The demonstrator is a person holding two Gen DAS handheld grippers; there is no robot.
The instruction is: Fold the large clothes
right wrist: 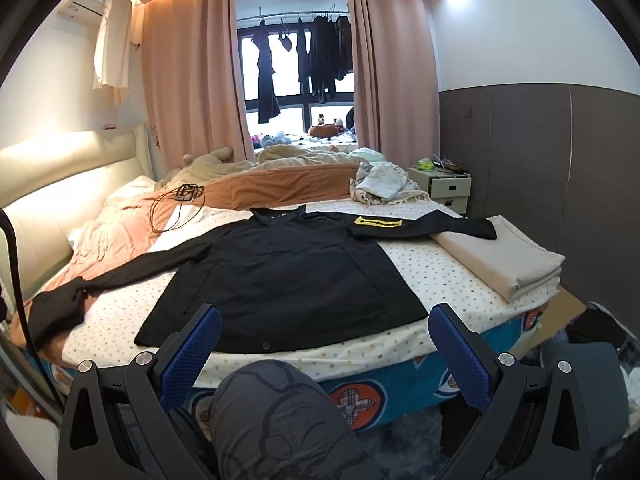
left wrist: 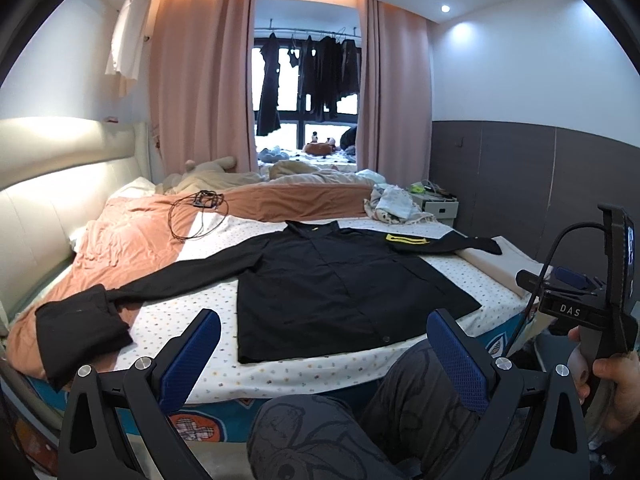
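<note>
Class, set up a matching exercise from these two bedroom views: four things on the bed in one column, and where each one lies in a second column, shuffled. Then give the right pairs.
Things
1. black long-sleeved jacket
2. folded beige sheet
3. tangled black cable
4. crumpled pale cloth heap

Places
A. far side, near the white bedside cabinet
B. on the orange-pink duvet, towards the headboard
C. spread flat on the dotted bedsheet
D. at the bed's right-hand corner, under a sleeve cuff

Pairs: 1-C, 2-D, 3-B, 4-A
</note>
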